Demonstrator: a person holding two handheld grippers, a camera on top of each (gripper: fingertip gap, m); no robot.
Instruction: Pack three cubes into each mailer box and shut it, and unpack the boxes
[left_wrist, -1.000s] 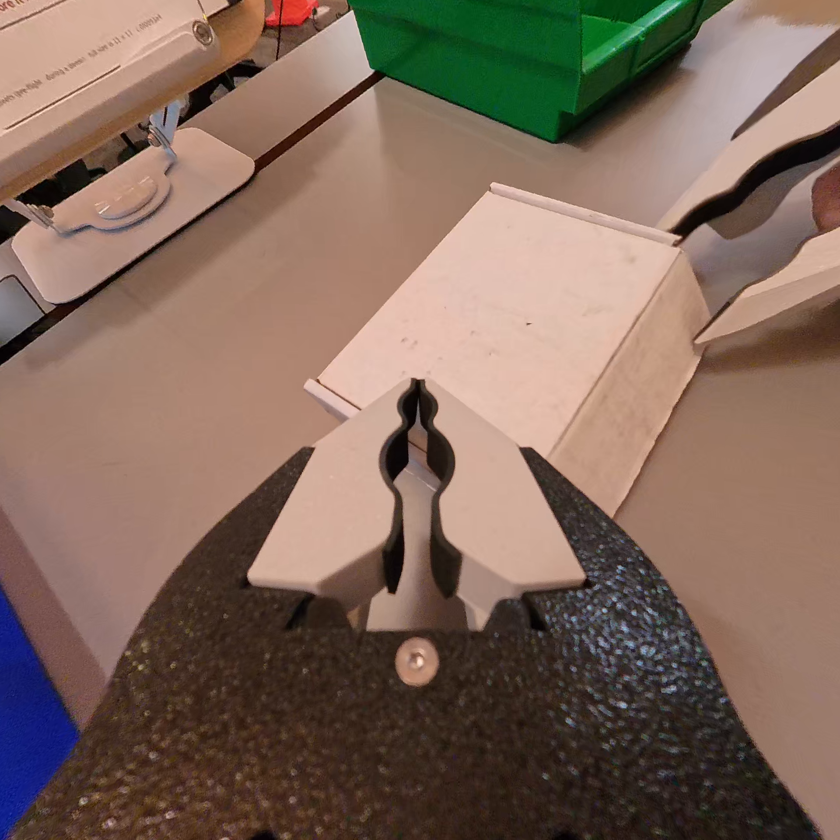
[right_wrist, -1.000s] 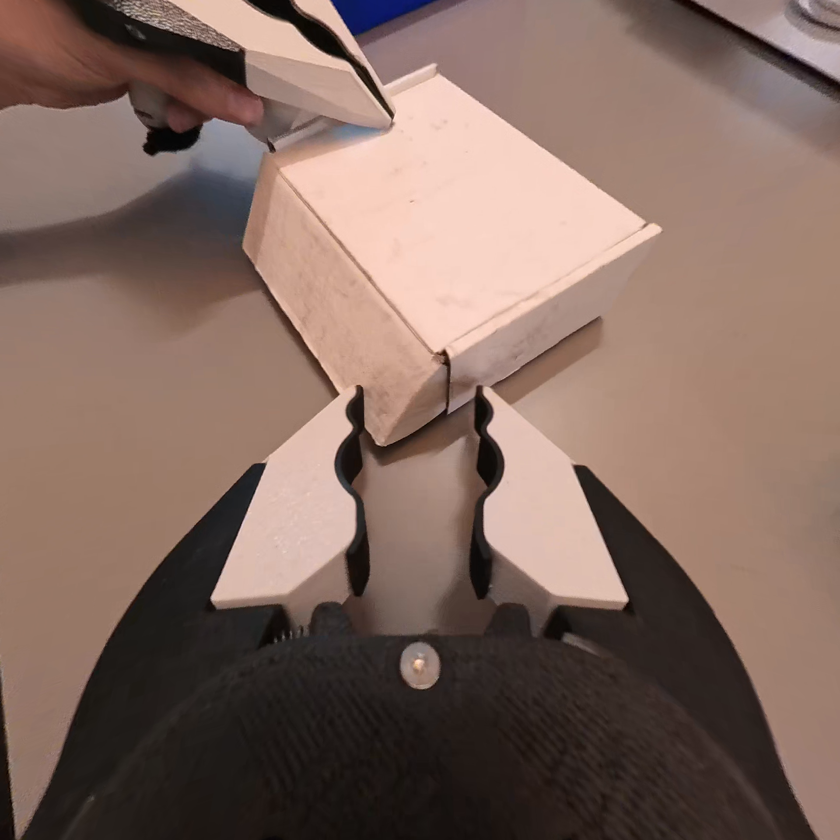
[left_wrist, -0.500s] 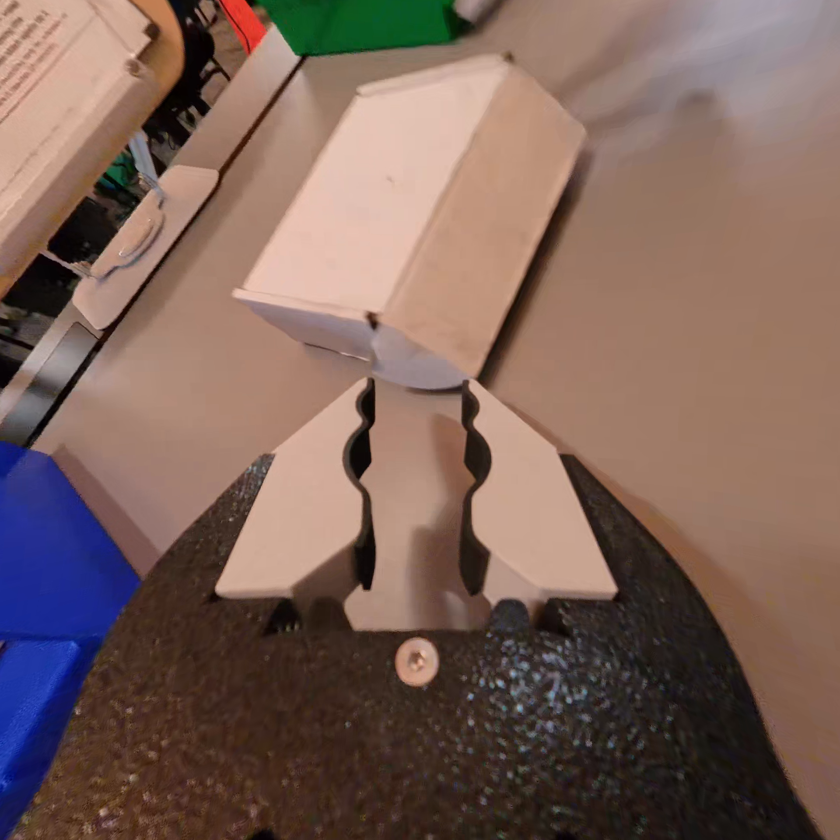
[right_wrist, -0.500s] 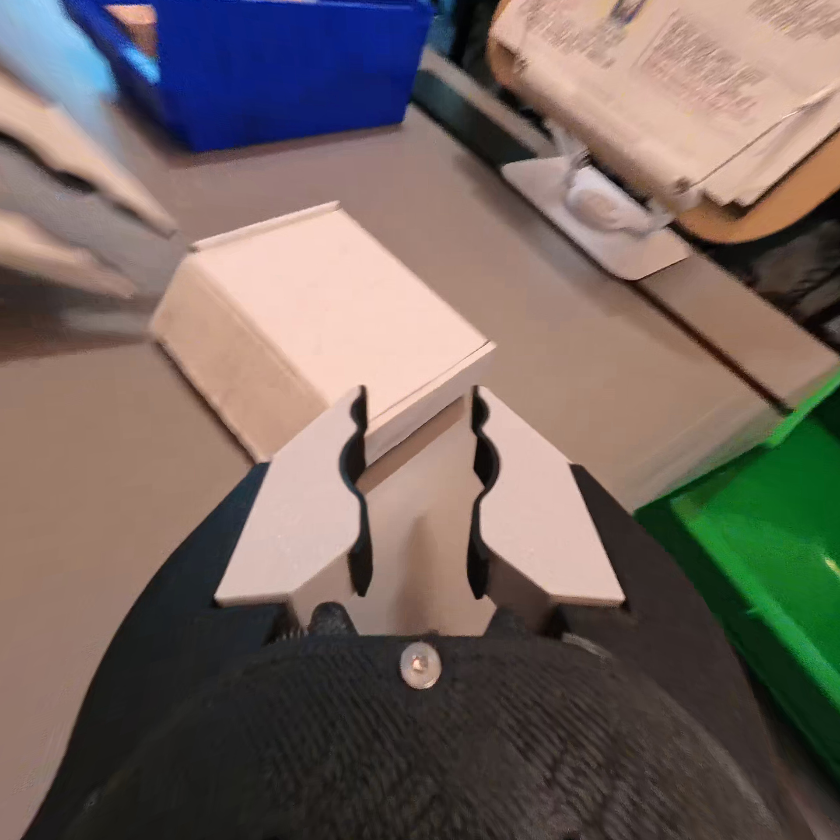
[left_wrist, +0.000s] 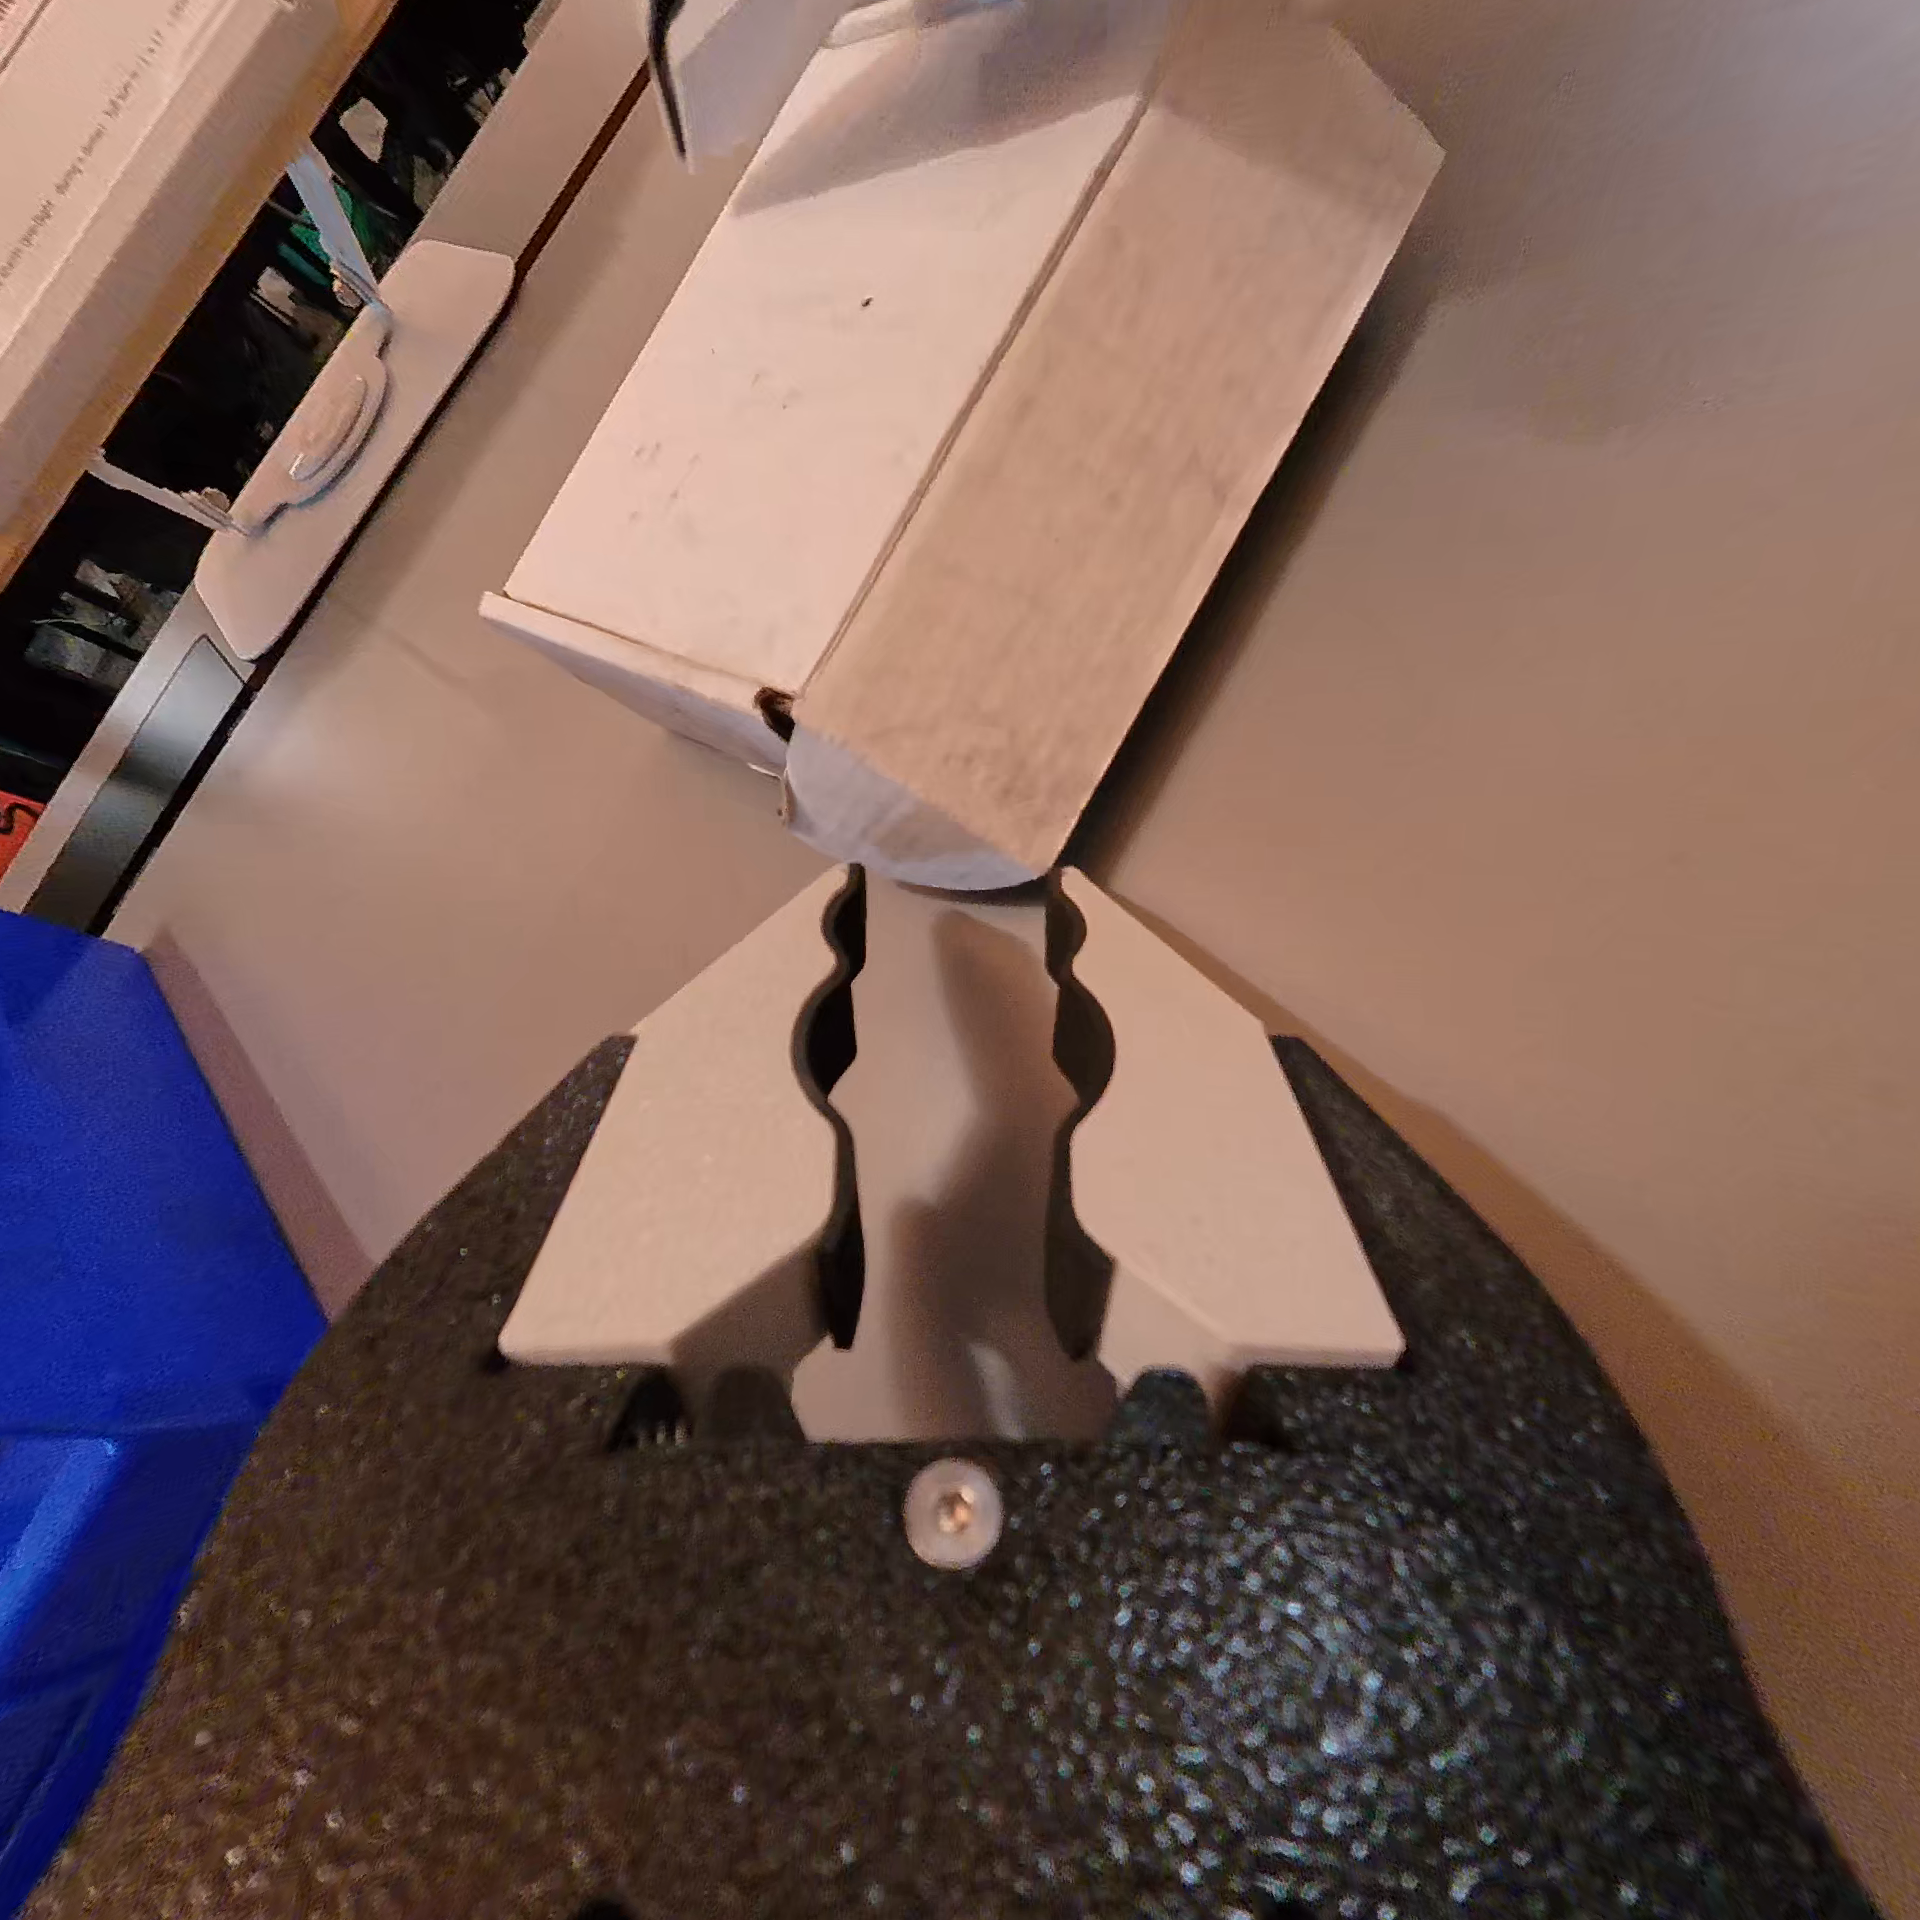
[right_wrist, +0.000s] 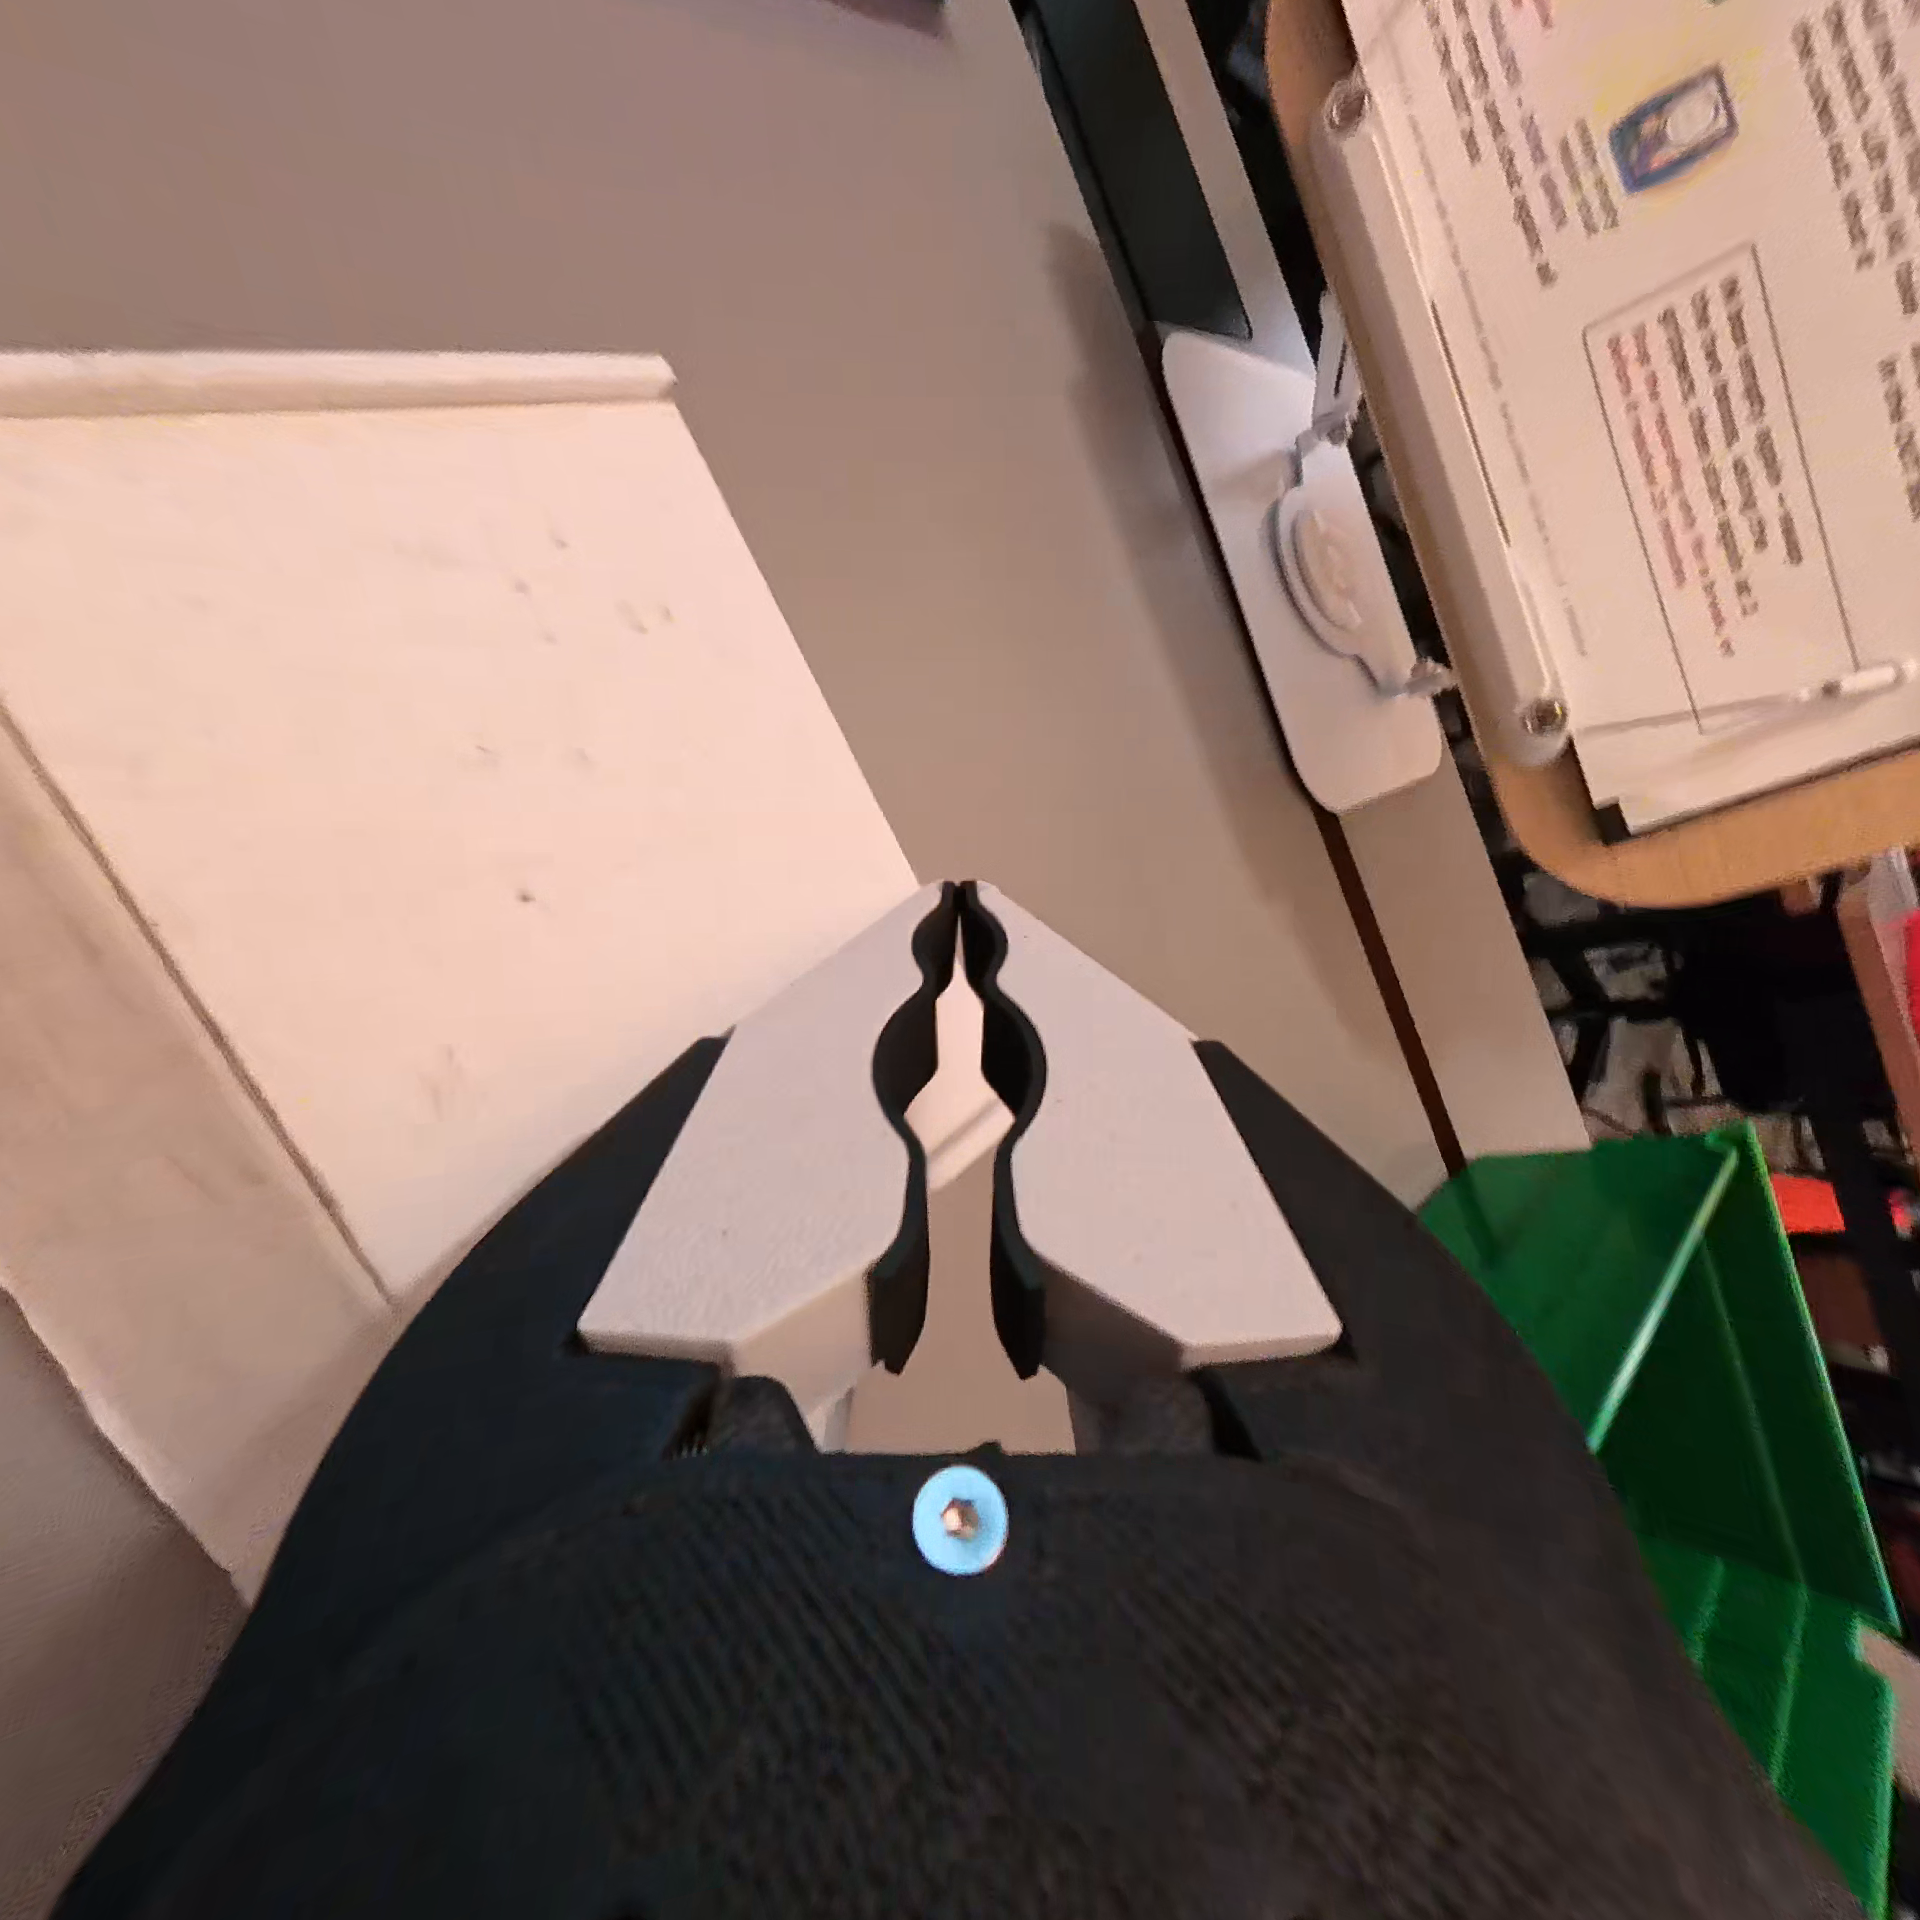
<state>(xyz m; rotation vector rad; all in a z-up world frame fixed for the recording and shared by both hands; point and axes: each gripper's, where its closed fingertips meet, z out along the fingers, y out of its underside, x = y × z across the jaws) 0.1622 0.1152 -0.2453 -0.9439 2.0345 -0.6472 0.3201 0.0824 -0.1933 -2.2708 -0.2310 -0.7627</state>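
Observation:
A closed white mailer box (left_wrist: 831, 416) lies on the grey table (left_wrist: 1558, 727). My left gripper (left_wrist: 956, 878) is open, its fingertips (left_wrist: 1075, 894) right at the box's near bottom corner, with nothing between them. My right gripper (right_wrist: 956, 888) is shut with its tips touching, and it sits over the edge of the box's lid (right_wrist: 416, 727) by a corner. I see nothing held in it. In the left wrist view the right gripper (left_wrist: 686, 94) shows at the far end of the box top. No cubes are in view.
A blue bin (left_wrist: 104, 1195) stands close on the left of my left gripper. A green bin (right_wrist: 1662, 1403) stands at the table edge by my right gripper. A document stand with papers (right_wrist: 1662, 416) and its white base (right_wrist: 1299, 571) sit beyond the table edge.
My left gripper opened and moved off the lid to the box's near corner. My right gripper shut and moved up over the far lid edge.

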